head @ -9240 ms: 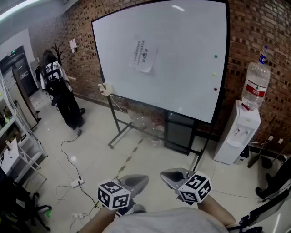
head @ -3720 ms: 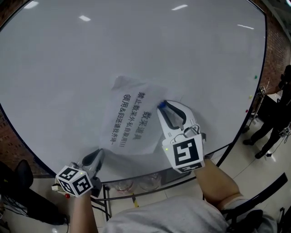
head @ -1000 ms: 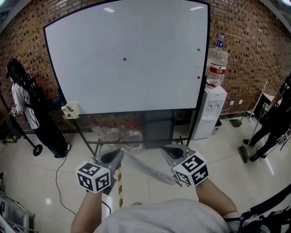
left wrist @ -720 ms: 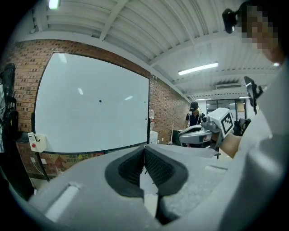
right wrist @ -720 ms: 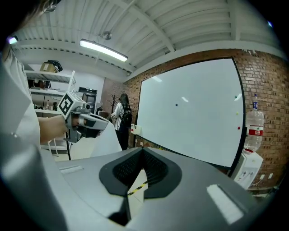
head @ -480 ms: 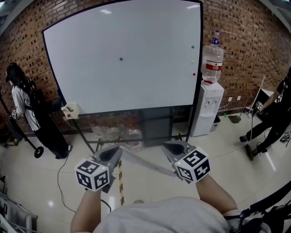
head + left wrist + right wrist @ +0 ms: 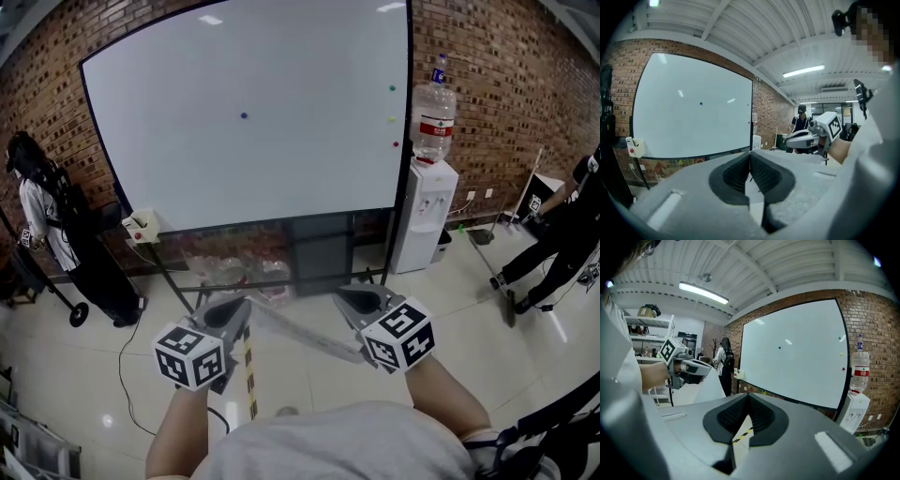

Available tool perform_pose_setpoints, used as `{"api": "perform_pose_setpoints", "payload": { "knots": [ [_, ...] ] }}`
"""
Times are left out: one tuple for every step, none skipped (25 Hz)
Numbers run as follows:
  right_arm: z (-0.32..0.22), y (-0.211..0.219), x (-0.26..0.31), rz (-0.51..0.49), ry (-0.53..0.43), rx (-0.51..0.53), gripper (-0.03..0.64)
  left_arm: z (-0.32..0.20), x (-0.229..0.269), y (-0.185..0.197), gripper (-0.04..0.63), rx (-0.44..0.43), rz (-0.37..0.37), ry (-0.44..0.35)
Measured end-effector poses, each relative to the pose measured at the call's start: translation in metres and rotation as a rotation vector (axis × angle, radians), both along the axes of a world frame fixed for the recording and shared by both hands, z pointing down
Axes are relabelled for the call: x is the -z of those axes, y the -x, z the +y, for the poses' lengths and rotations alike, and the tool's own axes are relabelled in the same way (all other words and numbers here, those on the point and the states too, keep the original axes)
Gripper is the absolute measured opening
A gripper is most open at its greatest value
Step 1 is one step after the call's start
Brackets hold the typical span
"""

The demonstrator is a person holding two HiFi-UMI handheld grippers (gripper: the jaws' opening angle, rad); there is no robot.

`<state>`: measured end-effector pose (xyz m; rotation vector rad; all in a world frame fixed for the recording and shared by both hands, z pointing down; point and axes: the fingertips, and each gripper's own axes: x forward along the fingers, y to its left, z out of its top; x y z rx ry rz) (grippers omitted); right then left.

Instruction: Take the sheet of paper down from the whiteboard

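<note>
Paper (image 7: 298,337) off whiteboard (image 7: 281,159), stretched between both claws, low in front of person, above floor (image 7: 84,375). Left claw (image 7: 228,314) closed tight on paper's left edge. Right claw (image 7: 361,302) clamped on right edge. Blue magnet (image 7: 244,116) on whiteboard.

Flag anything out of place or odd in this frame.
Nothing damaged or spilled. The sheet of paper spans between the shut left gripper and right gripper, clear of the whiteboard. One blue magnet sits alone mid-board, holding nothing.
</note>
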<state>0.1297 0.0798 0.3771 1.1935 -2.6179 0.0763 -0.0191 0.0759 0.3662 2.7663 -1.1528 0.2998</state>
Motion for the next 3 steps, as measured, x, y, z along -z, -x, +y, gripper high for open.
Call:
{"api": "perform_pose_setpoints", "payload": {
  "knots": [
    [0.0000,-0.0007,-0.0005,-0.001,0.002,-0.002,0.000,0.0000,0.0003,-0.0012,0.003,-0.003,0.000,0.001],
    [0.0001,-0.0015,-0.0012,-0.002,0.004,-0.003,0.000,0.0001,0.0003,-0.0025,0.003,-0.007,0.000,0.003],
    [0.0002,-0.0024,-0.0018,-0.002,0.006,-0.006,0.000,0.0004,0.0002,-0.0039,0.003,-0.010,0.000,0.005]
  ]
}}
